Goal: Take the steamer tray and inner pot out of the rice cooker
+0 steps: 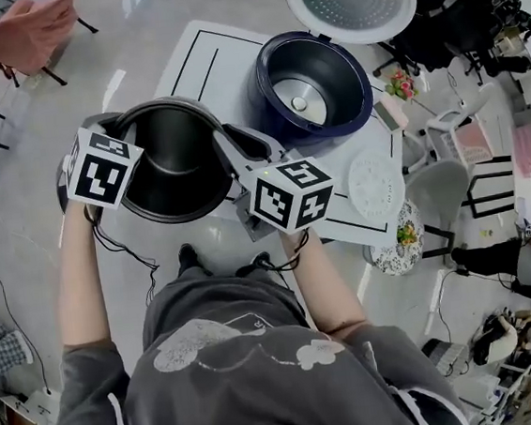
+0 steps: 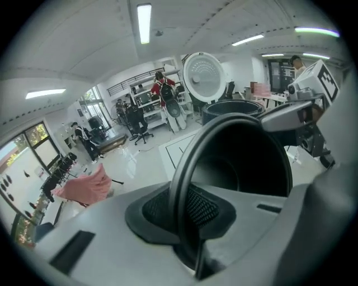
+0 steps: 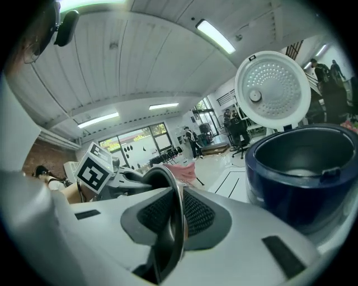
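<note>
Grip is held on the inner pot [image 1: 171, 165] from both sides. The pads of the left gripper [image 2: 187, 208] are closed on the pot's rim, with the dark hollow of the pot just beyond the jaws. The right gripper [image 3: 172, 219] is clamped on the opposite stretch of rim, so the thin metal edge runs straight between its meshed pads. The pot is out of the rice cooker [image 1: 313, 84], whose blue body stands past the right gripper's jaws with its lid [image 1: 350, 0] tipped up. A white perforated disc [image 1: 376, 184], probably the steamer tray, lies on the table [image 1: 200, 58] to the far side of the right jaws.

The step in hand is judged to be setting the pot down. Both pinches should be kept firm and the rim kept level, since a thin rim can pivot or slip between pads if one side is dropped ahead of the other. A bare part of the table should be chosen, well apart from the cooker, and the jaws parted only once the base is fully supported.
</note>
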Demonstrator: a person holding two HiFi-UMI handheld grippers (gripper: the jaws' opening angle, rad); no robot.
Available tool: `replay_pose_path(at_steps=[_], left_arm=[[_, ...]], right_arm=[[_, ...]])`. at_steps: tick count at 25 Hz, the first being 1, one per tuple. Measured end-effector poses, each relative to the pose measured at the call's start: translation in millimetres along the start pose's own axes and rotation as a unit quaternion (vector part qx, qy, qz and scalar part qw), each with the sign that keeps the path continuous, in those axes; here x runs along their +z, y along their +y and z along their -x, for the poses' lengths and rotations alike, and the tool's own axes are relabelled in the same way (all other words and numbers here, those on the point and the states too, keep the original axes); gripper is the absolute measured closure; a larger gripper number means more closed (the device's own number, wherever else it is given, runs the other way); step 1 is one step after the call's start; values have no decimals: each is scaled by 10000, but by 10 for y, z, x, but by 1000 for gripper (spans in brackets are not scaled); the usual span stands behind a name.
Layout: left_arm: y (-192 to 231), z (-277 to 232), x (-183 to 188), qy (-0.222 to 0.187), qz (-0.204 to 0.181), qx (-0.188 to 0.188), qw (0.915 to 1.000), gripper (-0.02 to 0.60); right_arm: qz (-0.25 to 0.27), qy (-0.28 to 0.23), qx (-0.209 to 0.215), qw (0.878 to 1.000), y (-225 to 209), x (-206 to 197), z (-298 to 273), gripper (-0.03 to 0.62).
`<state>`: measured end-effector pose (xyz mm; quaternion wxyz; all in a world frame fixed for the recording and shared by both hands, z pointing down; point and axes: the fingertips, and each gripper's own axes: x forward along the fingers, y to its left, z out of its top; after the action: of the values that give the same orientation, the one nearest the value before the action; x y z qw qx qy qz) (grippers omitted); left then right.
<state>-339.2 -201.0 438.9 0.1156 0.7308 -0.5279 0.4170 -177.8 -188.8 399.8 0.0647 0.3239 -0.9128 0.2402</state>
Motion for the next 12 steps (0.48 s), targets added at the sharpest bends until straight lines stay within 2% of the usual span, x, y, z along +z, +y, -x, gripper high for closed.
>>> replay_pose_path(at_steps=[7, 12], left_arm=[[-11, -381, -179, 246, -185, -420, 9986, 529], [54, -575, -109, 189, -293, -446, 9984, 529]], right_arm=[[-251, 196, -266, 9991, -181, -287, -214, 520], [101, 136, -565, 9983, -301, -251, -327, 520]])
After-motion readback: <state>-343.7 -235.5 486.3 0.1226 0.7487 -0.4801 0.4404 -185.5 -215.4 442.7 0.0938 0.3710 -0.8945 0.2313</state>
